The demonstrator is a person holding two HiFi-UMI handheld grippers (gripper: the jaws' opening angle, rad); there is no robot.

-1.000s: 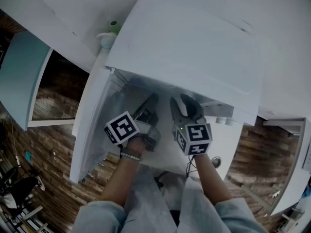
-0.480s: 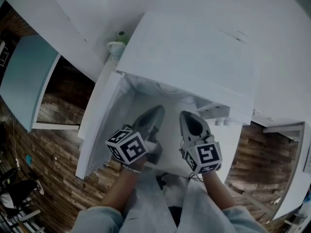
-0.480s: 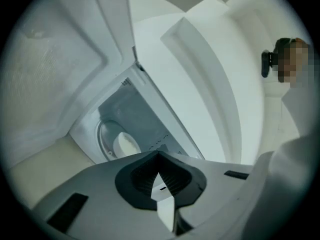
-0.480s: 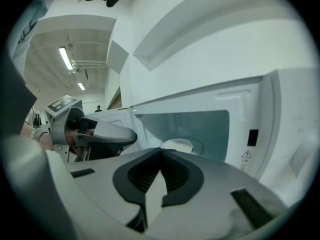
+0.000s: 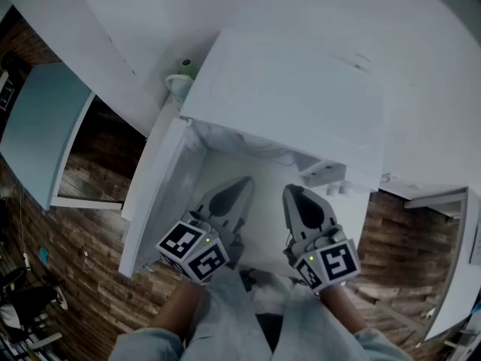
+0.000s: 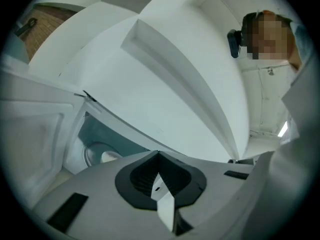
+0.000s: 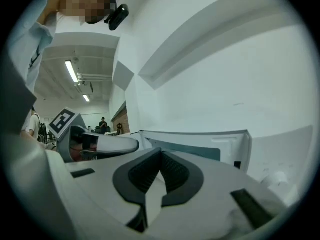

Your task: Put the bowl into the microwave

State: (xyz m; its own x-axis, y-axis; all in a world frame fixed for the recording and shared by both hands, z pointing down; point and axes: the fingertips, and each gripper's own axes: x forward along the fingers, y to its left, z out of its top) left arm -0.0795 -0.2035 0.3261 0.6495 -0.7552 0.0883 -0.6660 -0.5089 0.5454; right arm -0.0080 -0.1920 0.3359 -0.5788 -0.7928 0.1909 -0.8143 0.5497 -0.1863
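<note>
Microwave (image 5: 293, 89): white, on a white tabletop (image 5: 113, 21), seen from above in the head view. Its door (image 5: 154, 201) is swung wide open to the left. Cavity (image 6: 117, 136) looks teal-grey inside in the left gripper view.

In the cavity: bowl (image 6: 97, 155). It sits low at the left of the opening, just past the open door's inner panel. Only a round pale rim with a lighter patch inside shows; the lower part is cut off by the gripper body. Colour and contents too small to tell. Nothing else visible in the cavity.

Left gripper (image 5: 239, 186): jaws fully together, nothing between them, empty. It sits in front of the opening and is apart from the bowl.

Right gripper (image 5: 293, 194): jaws also pressed together, holding nothing. It is just beside the left one, at the right of the opening. The right gripper view shows the left gripper side-on with its marker cube.

Behind the microwave's left rear corner: a small pale cup-like item (image 5: 178, 85) with a green top; what's in it can't be seen.

Wood plank floor (image 5: 83, 277) below.
</note>
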